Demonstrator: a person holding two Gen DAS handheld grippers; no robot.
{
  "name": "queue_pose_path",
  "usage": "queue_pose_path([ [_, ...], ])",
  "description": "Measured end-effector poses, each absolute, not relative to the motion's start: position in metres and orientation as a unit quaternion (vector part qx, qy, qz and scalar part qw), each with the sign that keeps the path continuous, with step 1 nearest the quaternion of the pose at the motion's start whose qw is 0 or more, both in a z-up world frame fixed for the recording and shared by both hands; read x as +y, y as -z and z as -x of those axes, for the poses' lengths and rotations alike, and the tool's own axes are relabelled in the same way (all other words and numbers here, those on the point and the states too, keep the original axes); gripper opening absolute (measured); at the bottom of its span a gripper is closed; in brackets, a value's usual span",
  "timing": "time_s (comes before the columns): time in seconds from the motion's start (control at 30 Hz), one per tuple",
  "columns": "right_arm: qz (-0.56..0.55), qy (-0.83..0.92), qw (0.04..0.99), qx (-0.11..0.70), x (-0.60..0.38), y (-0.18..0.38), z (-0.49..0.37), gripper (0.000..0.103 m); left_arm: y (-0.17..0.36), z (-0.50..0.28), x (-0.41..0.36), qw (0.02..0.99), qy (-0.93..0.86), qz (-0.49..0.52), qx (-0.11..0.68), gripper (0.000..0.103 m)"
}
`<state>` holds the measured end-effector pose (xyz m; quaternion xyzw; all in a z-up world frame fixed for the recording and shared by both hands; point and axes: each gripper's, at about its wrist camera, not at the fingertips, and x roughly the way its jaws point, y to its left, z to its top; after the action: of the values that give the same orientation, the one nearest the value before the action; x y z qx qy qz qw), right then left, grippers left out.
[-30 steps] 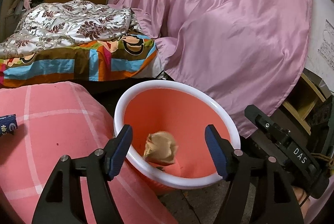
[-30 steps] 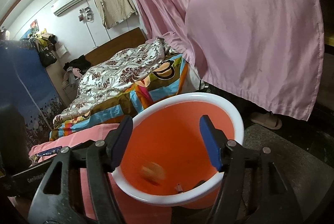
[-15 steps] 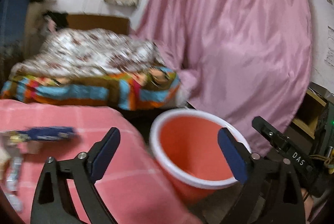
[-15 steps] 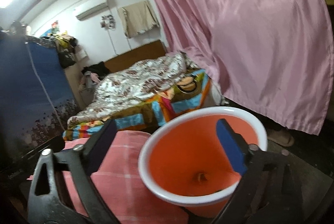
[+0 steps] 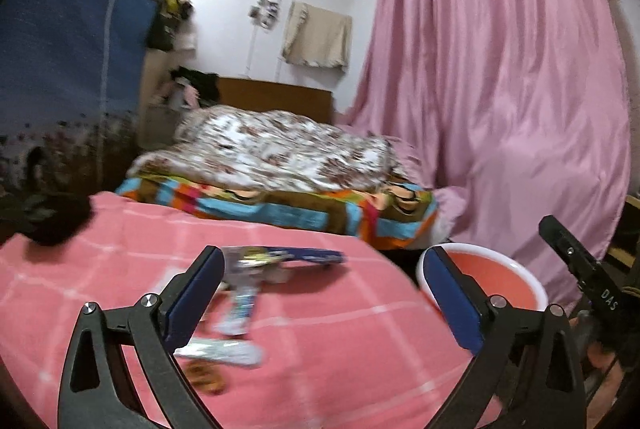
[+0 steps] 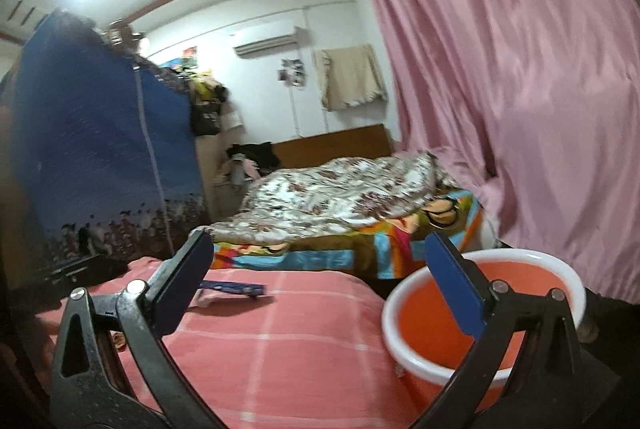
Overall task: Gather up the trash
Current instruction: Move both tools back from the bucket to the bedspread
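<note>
Several wrappers lie on the pink checked cloth (image 5: 340, 341): a blue one (image 5: 304, 256), a silvery one (image 5: 240, 305), another silvery one (image 5: 218, 351) and a brown scrap (image 5: 206, 377). My left gripper (image 5: 322, 269) hovers over them with its jaws opening and nothing between them. To the right stands the orange bucket (image 5: 488, 279) with a white rim. In the right wrist view my right gripper (image 6: 320, 249) is open and empty, above the cloth's edge, with the bucket (image 6: 472, 313) at lower right and the blue wrapper (image 6: 234, 287) ahead on the left.
A bed with a floral quilt (image 5: 280, 153) lies beyond the cloth. A pink curtain (image 5: 500, 89) hangs on the right and a blue wardrobe (image 6: 100, 149) stands on the left. A black object (image 5: 52, 221) rests on the cloth's far left.
Both grippers have swung left from over the bucket toward the pink cloth, and both jaws have spread wider. The bucket's bottom and the brown wad in it are out of sight.
</note>
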<state>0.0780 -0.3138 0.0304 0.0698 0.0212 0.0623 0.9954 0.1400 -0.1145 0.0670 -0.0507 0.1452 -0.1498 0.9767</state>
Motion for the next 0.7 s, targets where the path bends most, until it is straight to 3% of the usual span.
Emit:
queue_pose_path([
  [0.3, -0.03, -0.112, 0.993, 0.001, -0.258, -0.025, -0.075, 0.103, -0.057, -0.106, -0.051, 0.987, 0.094, 0.049, 0.119, 0.098],
  [0.7, -0.014, -0.155, 0.987, 0.032, -0.215, -0.019, -0.105, 0.103, -0.058, -0.09, -0.002, 0.993, 0.053, 0.035, 0.095, 0.098],
])
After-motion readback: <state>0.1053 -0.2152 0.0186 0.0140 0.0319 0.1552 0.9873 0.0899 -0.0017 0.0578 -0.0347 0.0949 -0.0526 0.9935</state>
